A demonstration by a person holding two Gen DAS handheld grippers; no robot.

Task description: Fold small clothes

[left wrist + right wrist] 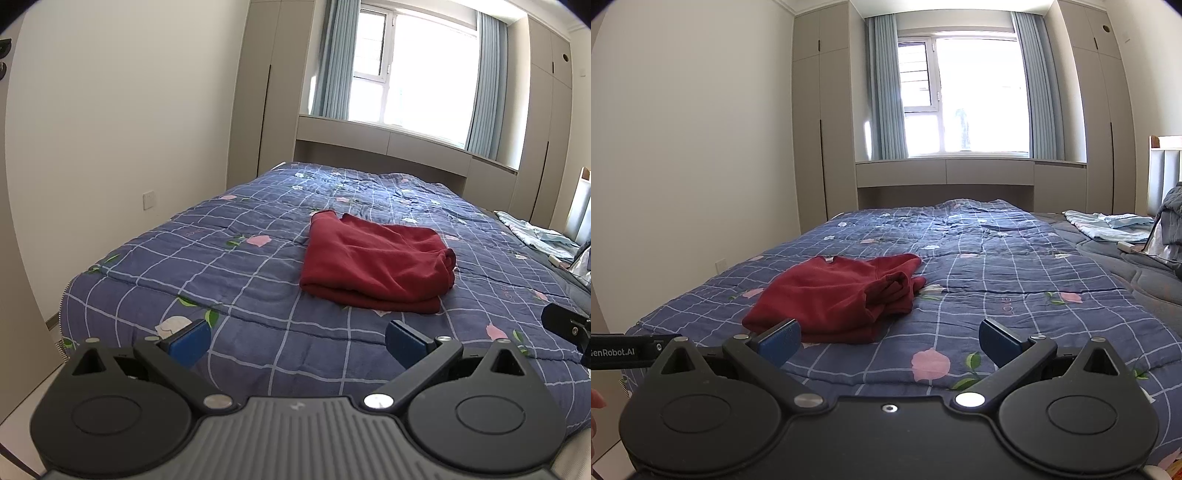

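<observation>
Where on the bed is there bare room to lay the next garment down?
Free quilt lies right of the red garment, up to the quilt's edge. Another bare stretch runs beyond it toward the window. The far right is crowded: light blue bedding and other items. Both grippers, left and right, are open and empty.

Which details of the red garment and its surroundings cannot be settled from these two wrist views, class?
- Red garment: its underside and inner layers, hidden by its own folds in both views.
- Left gripper and right gripper: the holding hands, below the frame edge.
- Pale blue cloth: its kind, too small and far away, cut off in the left wrist view.
- Outside the window: washed out by glare.
</observation>
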